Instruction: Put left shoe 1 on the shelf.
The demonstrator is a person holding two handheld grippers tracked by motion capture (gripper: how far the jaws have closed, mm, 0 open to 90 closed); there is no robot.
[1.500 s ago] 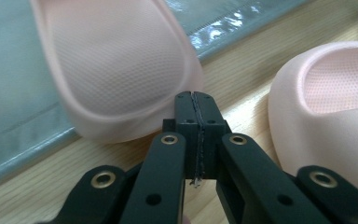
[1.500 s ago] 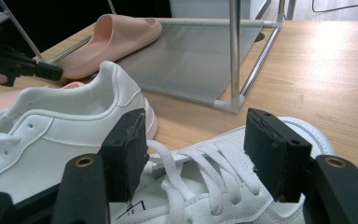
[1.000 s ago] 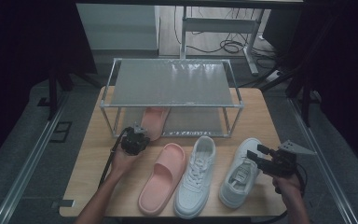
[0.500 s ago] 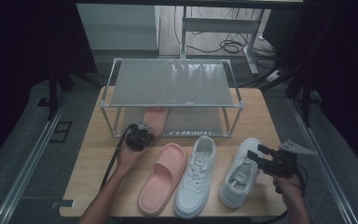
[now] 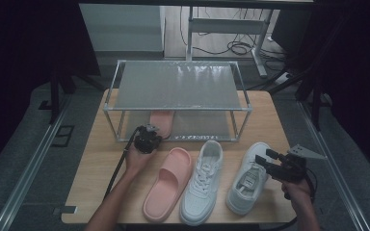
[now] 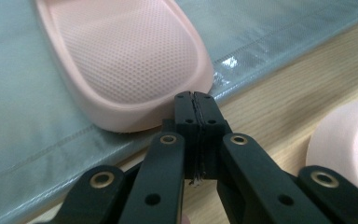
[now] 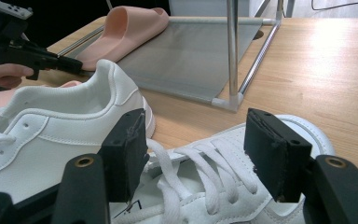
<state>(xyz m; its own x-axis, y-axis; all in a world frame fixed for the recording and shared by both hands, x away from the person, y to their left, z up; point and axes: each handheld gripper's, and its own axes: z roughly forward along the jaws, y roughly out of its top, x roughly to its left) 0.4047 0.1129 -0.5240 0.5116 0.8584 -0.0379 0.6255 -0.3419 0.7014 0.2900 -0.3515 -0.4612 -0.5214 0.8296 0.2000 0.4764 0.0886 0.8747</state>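
Left gripper [image 5: 148, 139] sits at the front left corner of the metal-framed two-tier shoe rack [image 5: 178, 85] on the wooden desk [image 5: 101, 159]; its jaws are pressed together with nothing between them, tips just short of the heel of the pink foam slide slipper [image 6: 121, 60] lying on the rack's lower grey shelf. The matching pink slide [image 5: 166, 183] lies near the desk's front edge, beside a white lace-up sneaker [image 5: 202, 180]. Right gripper [image 7: 196, 154] hovers over the second white sneaker [image 5: 248, 178] toward the front right corner, jaws wide apart, gripping nothing.
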